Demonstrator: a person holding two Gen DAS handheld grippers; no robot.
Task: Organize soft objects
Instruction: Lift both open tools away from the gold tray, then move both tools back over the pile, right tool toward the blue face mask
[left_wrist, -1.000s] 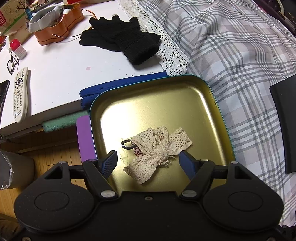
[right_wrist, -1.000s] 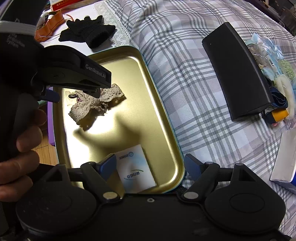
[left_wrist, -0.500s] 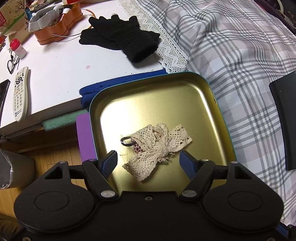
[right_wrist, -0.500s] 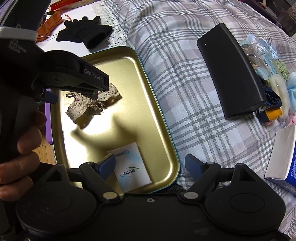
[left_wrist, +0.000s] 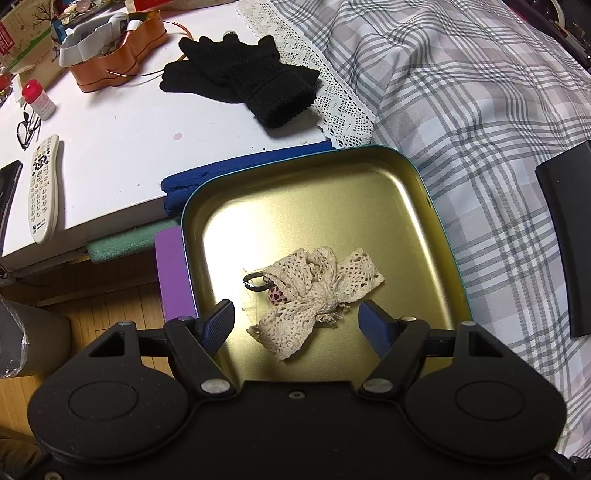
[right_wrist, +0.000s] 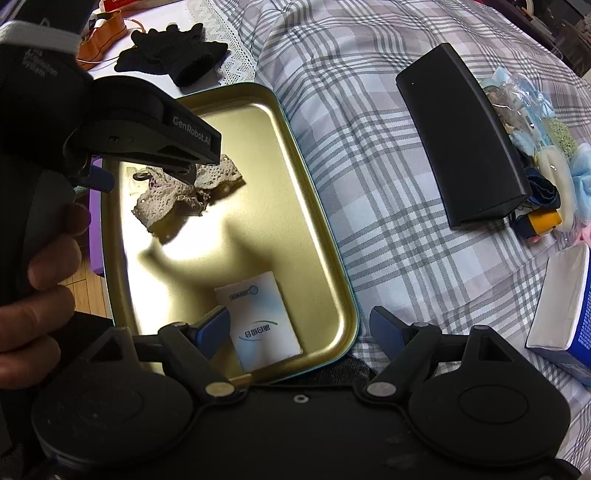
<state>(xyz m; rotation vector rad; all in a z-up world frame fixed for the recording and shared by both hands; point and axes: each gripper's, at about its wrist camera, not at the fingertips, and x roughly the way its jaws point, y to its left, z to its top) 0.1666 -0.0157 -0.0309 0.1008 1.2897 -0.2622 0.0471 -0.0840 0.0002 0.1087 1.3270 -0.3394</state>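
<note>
Two grippers are in my feeds, both with fingers spread and nothing between them. Working left to right: a white remote (left_wrist: 43, 188) and black knit gloves (left_wrist: 243, 83) lie on the white table (left_wrist: 118, 147). My left gripper (left_wrist: 297, 319) hangs above the gold tin tray (left_wrist: 417, 206), where the cream lace bow (left_wrist: 317, 291) lies on the tray floor between its blue pads. My right gripper (right_wrist: 301, 332) sits over the tray's near end, beside a white card (right_wrist: 260, 319). Further right, a black case (right_wrist: 461, 147) rests on the plaid bedspread (right_wrist: 369, 110).
</note>
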